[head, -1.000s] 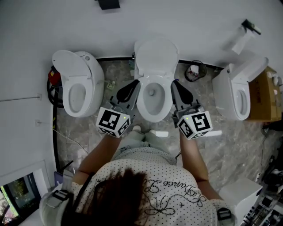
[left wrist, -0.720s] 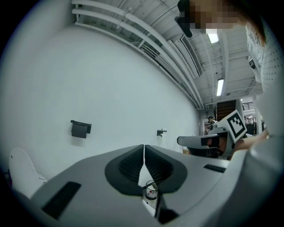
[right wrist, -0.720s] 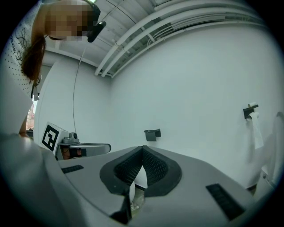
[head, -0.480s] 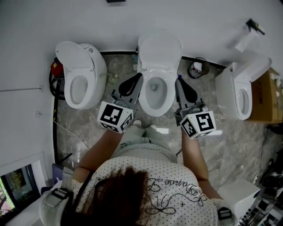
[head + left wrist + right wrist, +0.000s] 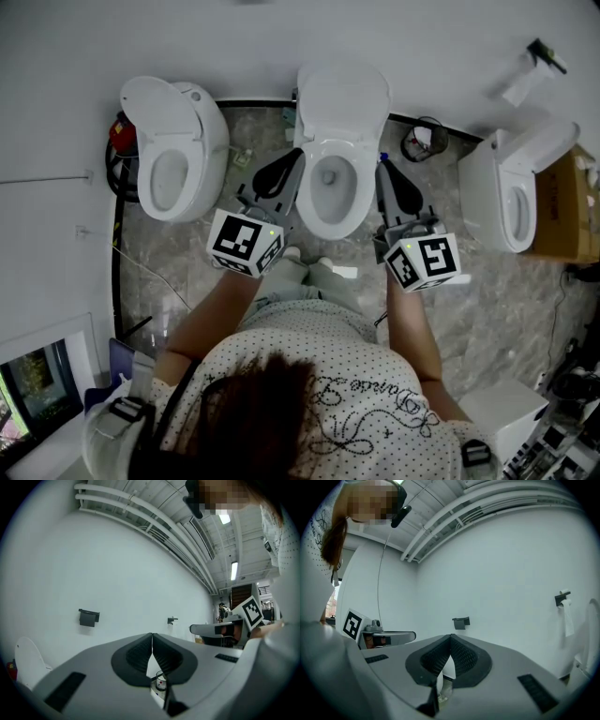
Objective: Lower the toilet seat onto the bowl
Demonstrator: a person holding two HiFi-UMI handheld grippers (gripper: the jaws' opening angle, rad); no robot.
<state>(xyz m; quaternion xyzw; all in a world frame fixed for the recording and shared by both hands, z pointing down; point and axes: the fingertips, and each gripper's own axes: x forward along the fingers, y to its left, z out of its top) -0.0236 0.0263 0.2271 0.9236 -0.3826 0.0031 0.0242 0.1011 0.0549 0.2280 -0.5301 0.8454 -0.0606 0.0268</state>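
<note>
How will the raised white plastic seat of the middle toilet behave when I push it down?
The raised white plastic seat looks rigid and hinged behind the white ceramic bowl, so it should probably swing, not flex. Its glossy surface may be slippery. Leaning upright, it could drop once tipped forward.

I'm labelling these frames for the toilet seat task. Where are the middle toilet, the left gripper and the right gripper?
middle toilet [image 5: 320, 225]: head view, front rim of its bowl.
left gripper [image 5: 296, 157]: head view, tips of its closed jaws.
right gripper [image 5: 382, 167]: head view, tips of its closed jaws.
</note>
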